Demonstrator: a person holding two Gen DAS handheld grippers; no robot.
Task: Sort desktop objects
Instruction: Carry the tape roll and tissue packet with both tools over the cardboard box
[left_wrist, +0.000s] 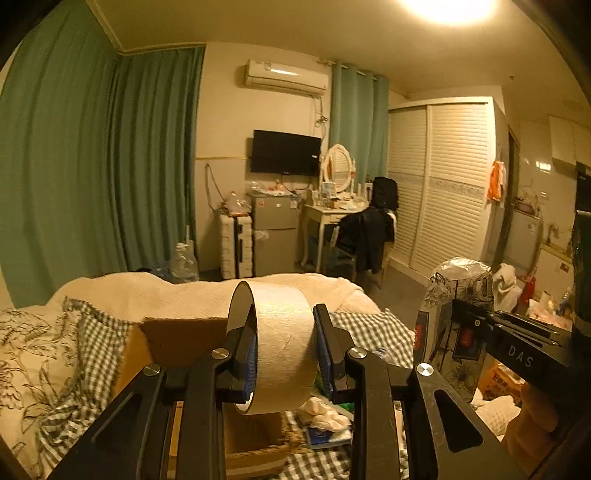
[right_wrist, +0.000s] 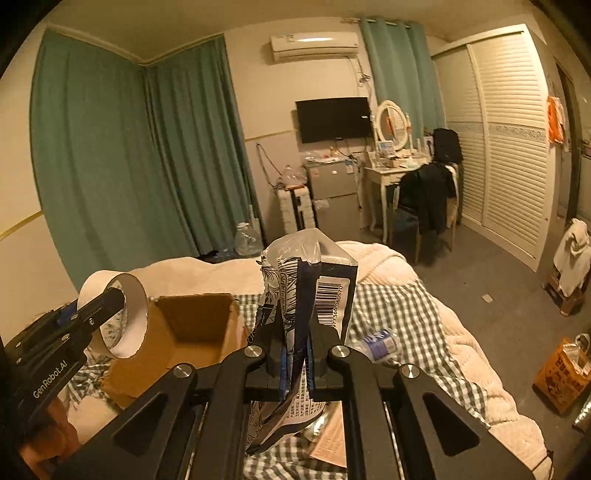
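Observation:
My left gripper (left_wrist: 284, 332) is shut on a roll of beige tape (left_wrist: 286, 343), one finger inside the ring and one outside, held in the air above an open cardboard box (left_wrist: 173, 343). The tape roll (right_wrist: 122, 314) and left gripper (right_wrist: 110, 299) also show at the left of the right wrist view, over the box (right_wrist: 192, 332). My right gripper (right_wrist: 295, 332) is shut on a printed foil snack bag (right_wrist: 306, 288), held upright above the bed. That bag (left_wrist: 454, 317) and right gripper (left_wrist: 469, 314) show at the right of the left wrist view.
A bed with a checked sheet (right_wrist: 399, 317) and cream blanket (left_wrist: 155, 295) lies below. A plastic bottle (right_wrist: 380, 341), crumpled tissue (left_wrist: 325, 413) and a small blue packet (left_wrist: 325, 435) lie on the sheet. An orange bag (right_wrist: 561, 373) stands on the floor at the right.

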